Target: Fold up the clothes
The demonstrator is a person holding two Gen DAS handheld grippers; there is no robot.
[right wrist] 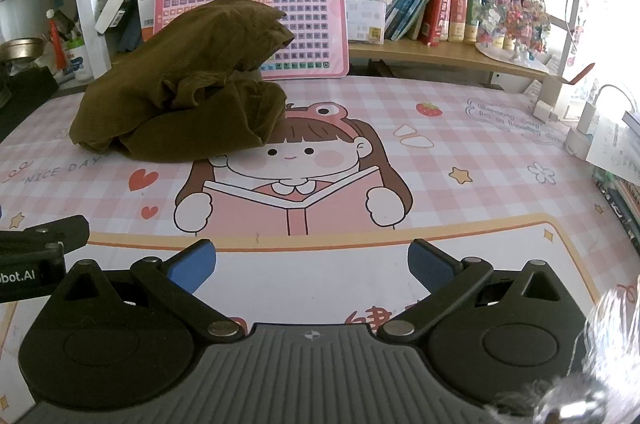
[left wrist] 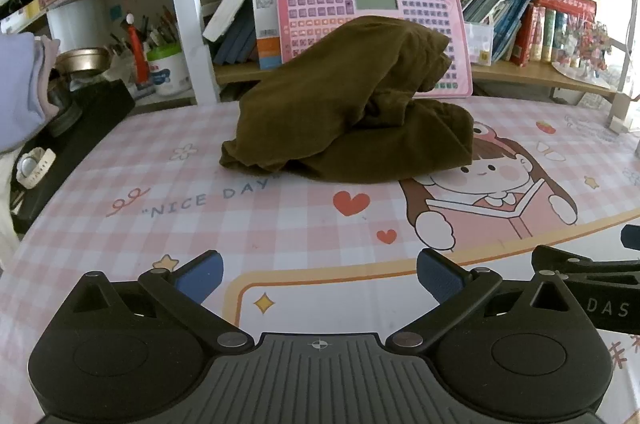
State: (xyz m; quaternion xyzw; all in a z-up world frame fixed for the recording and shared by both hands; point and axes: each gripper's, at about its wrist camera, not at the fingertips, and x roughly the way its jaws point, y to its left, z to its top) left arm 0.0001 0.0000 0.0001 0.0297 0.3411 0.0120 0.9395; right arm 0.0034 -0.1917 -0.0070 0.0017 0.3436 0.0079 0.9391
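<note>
A: Where is the garment (left wrist: 344, 104)?

B: Bunched in an olive heap at the far side of the mat (left wrist: 280, 224), a little left of the middle, its top leaning against the pink toy keyboard (left wrist: 420, 8) that stands propped at the shelf. In the right wrist view the same heap sits far left, partly over the cartoon girl's hair.

A: And the grippers?

B: Both hang over the near edge of the mat, well apart from the cloth. The left gripper (left wrist: 320, 280) has its jaws spread as wide as they go, with nothing between them. The right gripper (right wrist: 312, 270) is just the same, wide and empty.

A: Why so far back?

B: My guess is that it is a starting stance: side by side, tilted down at the mat, jaws ready for a reach. The right one's body shows at the right edge of the left view, so they are close neighbours.

A: Why does the heap matter?

B: No hem or sleeve shows clearly, so I judge it needs pulling flat on the bare mat before any fold.
</note>
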